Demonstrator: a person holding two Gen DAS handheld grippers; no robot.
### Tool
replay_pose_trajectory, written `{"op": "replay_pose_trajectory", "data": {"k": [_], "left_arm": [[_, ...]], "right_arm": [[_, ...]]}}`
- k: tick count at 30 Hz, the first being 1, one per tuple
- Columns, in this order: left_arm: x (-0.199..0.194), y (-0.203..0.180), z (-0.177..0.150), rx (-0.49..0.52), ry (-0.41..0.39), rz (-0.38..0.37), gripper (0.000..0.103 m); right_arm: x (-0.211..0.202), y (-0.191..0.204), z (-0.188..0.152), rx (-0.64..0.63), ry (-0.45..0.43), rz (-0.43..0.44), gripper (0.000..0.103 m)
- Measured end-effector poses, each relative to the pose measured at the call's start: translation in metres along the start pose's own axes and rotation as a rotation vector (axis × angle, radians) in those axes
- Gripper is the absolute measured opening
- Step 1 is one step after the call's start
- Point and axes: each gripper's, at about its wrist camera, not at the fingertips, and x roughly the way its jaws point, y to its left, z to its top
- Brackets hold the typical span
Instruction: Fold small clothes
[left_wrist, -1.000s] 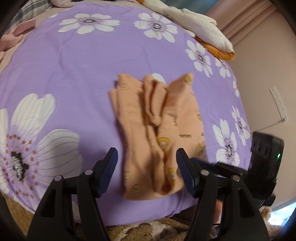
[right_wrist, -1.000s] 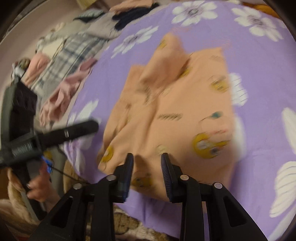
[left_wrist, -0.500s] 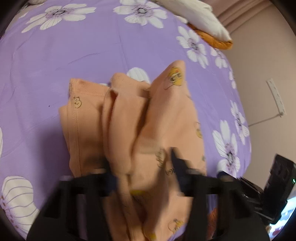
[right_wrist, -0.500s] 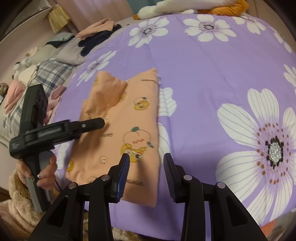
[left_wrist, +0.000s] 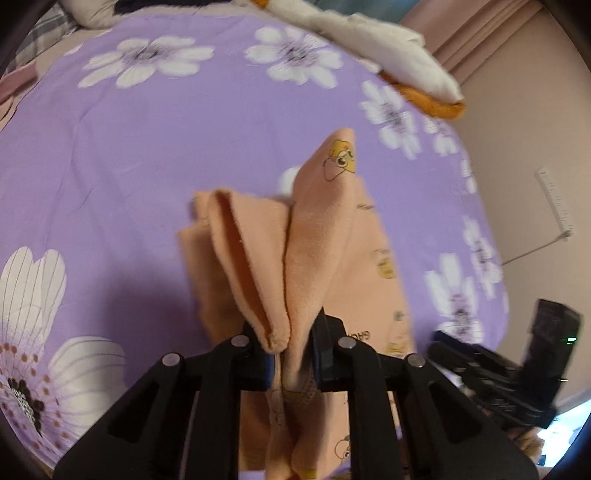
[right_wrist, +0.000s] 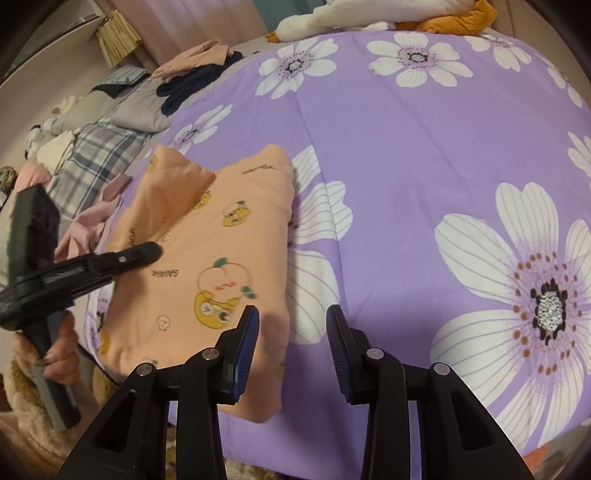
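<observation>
A small peach garment with yellow cartoon prints lies folded on the purple flowered bedspread. My left gripper is shut on a bunched fold of the garment and holds it lifted above the rest. In the right wrist view the garment lies flat at the left, with the left gripper over its left side. My right gripper is open and empty, just above the garment's near right corner.
A pile of other clothes lies along the bed's left side in the right wrist view. A white and orange plush lies at the far end. The bed's near edge runs just below the grippers. A wall stands at the right.
My left gripper closed on the garment's fold and lifted it. My right gripper opened wider and drew back to the right of the garment.
</observation>
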Motion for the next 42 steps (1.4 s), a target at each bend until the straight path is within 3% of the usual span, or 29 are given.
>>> {"op": "replay_pose_trajectory", "data": {"k": [2,7,9,10,11,13,16,19,26,28,30,34,37,42], "left_arm": [[0.015,0.015,-0.002,-0.033,0.052,0.014,0.021],[0.006,0.029,-0.004,-0.092,0.039,-0.044,0.029],[0.000,0.034,-0.004,-0.109,0.032,-0.044,0.035],[-0.003,0.037,-0.005,-0.118,0.028,-0.039,0.043],[-0.006,0.038,-0.006,-0.124,0.023,-0.023,0.058],[-0.013,0.040,-0.010,-0.128,0.003,0.015,0.065],[-0.017,0.045,-0.017,-0.128,-0.006,-0.052,0.070],[-0.006,0.044,-0.022,-0.139,0.037,-0.111,0.076],[0.015,0.034,-0.029,-0.129,0.072,-0.172,0.075],[0.020,0.029,-0.030,-0.125,0.077,-0.185,0.069],[0.024,0.023,-0.031,-0.105,0.079,-0.169,0.050],[0.022,0.017,-0.032,-0.125,0.064,-0.150,0.033],[0.010,0.007,-0.031,-0.093,0.040,-0.136,0.027],[-0.011,-0.018,-0.024,-0.031,-0.007,-0.150,0.026]], "right_arm": [[0.005,0.002,0.000,-0.004,0.017,0.000,0.038],[0.009,0.005,0.000,-0.009,0.035,-0.008,0.038],[0.009,0.005,0.002,-0.005,0.034,-0.008,0.045],[0.008,0.006,0.002,-0.004,0.030,-0.007,0.049],[0.007,0.005,0.003,-0.003,0.026,-0.002,0.050],[0.008,0.005,0.005,0.000,0.022,0.007,0.053],[0.011,0.005,0.008,0.015,0.021,0.026,0.064],[0.019,0.006,0.013,0.029,0.028,0.063,0.065],[0.051,0.016,0.018,0.050,0.093,0.161,0.065],[0.057,0.021,0.019,0.038,0.101,0.150,0.065],[0.057,0.027,0.019,0.021,0.083,0.124,0.060],[0.050,0.034,0.020,-0.019,0.059,0.099,0.033],[0.039,0.036,0.022,-0.042,0.033,0.105,0.026],[0.007,0.039,0.030,-0.073,-0.051,0.119,0.024]]}}
